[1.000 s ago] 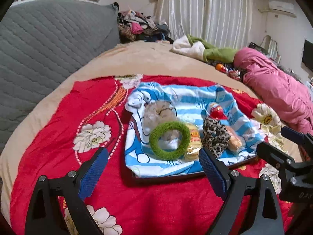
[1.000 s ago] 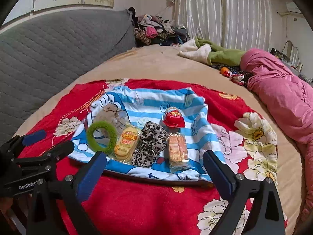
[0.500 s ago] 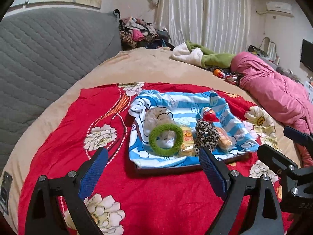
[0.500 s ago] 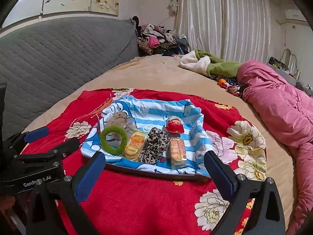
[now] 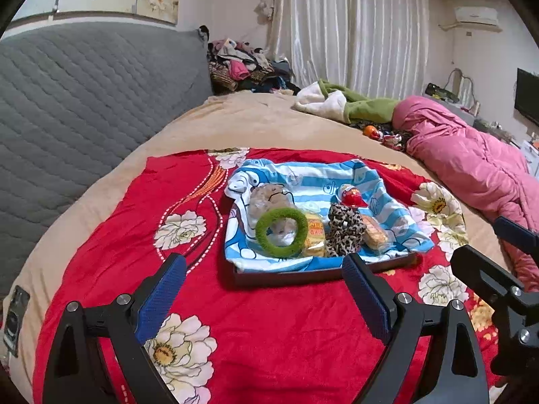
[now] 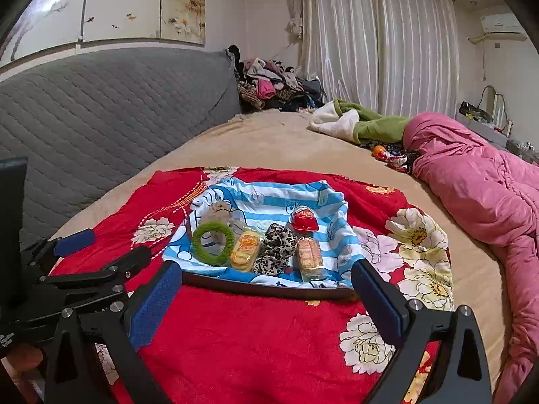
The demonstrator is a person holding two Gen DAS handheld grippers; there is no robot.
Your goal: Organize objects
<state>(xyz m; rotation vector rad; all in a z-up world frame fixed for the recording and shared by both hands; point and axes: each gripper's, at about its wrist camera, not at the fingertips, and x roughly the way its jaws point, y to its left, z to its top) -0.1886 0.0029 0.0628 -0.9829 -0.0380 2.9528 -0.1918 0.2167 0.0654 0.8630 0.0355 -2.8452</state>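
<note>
**Ana:** Left wrist view has the whole scene: the left gripper [image 5: 262, 286] hangs above the red floral blanket [image 5: 269, 336], fingers wide apart, nothing between them. Ahead sits the tray [image 5: 303, 274], lined with a blue striped cloth [image 5: 313, 175].

**Ben:** And the right gripper [image 6: 266, 289] matches it, fingers spread and empty, short of the tray's near edge. The load is lined up in a row: green ring [image 6: 213, 243], yellow snack pack [image 6: 246, 250], leopard scrunchie [image 6: 274, 249], orange biscuit pack [image 6: 310, 257], with the red toy cap [image 6: 304, 220] just behind.

**Ana:** There's also a pale fuzzy thing [image 5: 269, 197] behind the ring; I can't tell what it is.

**Ben:** So how far along?

**Ana:** My read: the gathering looks done. Five or six items sit together on the cloth, none loose on the blanket near the tray. Some small objects lie far off by the pink duvet [image 5: 471, 165], well apart; whether they count, I can't say.

**Ben:** What's changed over the last second?

**Ana:** Both grippers have backed away and risen. The tray looks smaller and farther off, more blanket shows in front, more wall above the grey headboard [image 6: 101, 107]. The items themselves haven't shifted.
</note>
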